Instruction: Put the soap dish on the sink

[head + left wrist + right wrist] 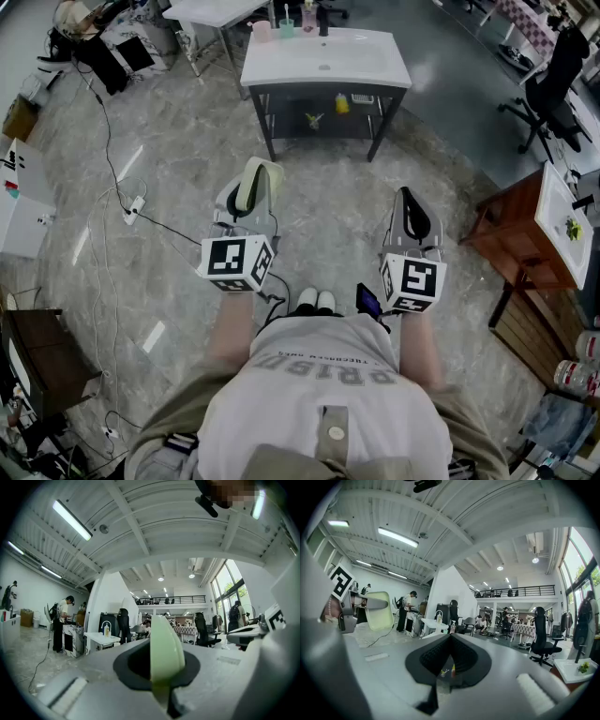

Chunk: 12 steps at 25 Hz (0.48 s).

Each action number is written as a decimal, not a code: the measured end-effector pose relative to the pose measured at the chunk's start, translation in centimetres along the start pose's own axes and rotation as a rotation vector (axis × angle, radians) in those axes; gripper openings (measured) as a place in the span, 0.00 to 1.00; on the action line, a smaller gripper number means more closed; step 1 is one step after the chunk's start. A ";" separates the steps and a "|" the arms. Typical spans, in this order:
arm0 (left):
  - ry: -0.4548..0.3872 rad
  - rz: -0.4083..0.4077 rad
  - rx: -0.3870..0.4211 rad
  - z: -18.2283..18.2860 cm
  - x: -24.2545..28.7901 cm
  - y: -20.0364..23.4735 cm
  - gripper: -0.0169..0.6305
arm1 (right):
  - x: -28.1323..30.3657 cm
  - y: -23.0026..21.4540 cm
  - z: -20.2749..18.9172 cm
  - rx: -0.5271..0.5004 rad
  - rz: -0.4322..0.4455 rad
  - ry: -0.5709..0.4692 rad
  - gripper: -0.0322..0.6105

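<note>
A pale green soap dish [255, 182] stands on edge between the jaws of my left gripper [253, 178], which is shut on it. In the left gripper view the soap dish [165, 652] rises straight out of the closed jaws. My right gripper [406, 195] is shut with nothing in it, and the right gripper view shows its pads [461, 653] meeting. From there the soap dish [379, 611] appears at the far left. The white sink [323, 56] on a dark frame stands across the floor, well ahead of both grippers.
Cups and bottles [286, 23] line the sink's back edge. A yellow item [342, 103] sits on the shelf beneath. A wooden cabinet [525, 244] stands at right and an office chair [553, 84] at far right. Cables [131, 202] trail over the marble floor at left.
</note>
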State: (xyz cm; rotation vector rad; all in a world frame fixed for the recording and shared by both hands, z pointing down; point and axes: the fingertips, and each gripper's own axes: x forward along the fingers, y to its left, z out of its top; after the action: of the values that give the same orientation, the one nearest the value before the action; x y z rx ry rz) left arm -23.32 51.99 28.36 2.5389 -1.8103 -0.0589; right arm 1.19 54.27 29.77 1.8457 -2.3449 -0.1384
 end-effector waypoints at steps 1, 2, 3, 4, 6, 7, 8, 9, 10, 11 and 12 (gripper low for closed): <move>0.001 0.000 -0.001 0.0 0.0 -0.1 0.05 | -0.1 -0.1 -0.1 0.002 0.001 0.003 0.05; 0.001 0.001 -0.002 -0.1 -0.1 -0.2 0.05 | -0.2 -0.1 -0.2 0.004 0.001 0.006 0.05; 0.002 0.001 -0.002 -0.1 -0.1 -0.2 0.05 | -0.2 -0.2 -0.2 0.004 0.001 0.010 0.05; 0.002 0.001 -0.002 -0.1 -0.1 -0.3 0.05 | -0.3 -0.2 -0.3 0.003 0.001 0.012 0.05; 0.003 0.000 -0.001 -0.1 -0.1 -0.4 0.05 | -0.4 -0.2 -0.4 0.000 0.000 0.016 0.05; 0.004 0.000 0.000 -0.1 -0.1 -0.4 0.05 | -0.4 -0.2 -0.5 -0.001 0.000 0.018 0.05; 0.004 0.000 0.000 -0.1 -0.1 -0.4 0.05 | -0.4 -0.2 -0.5 -0.002 0.000 0.020 0.05; 0.004 0.000 0.000 0.0 -0.1 -0.4 0.05 | -0.3 -0.2 -0.6 -0.002 0.000 0.022 0.05; 0.004 0.001 -0.001 0.0 -0.1 -0.4 0.05 | -0.3 -0.2 -0.7 -0.001 0.001 0.025 0.05; 0.005 0.002 -0.001 0.0 -0.1 -0.4 0.05 | -0.3 -0.2 -0.8 0.000 0.002 0.028 0.05; 0.006 0.003 0.000 -0.1 -0.1 -0.4 0.05 | -0.4 -0.2 -1.0 0.002 0.003 0.030 0.05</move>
State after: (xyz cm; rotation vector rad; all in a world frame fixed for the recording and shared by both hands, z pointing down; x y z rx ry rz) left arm -23.00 52.25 28.40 2.5330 -1.8123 -0.0521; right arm 1.65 54.58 30.65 1.8317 -2.3285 -0.1077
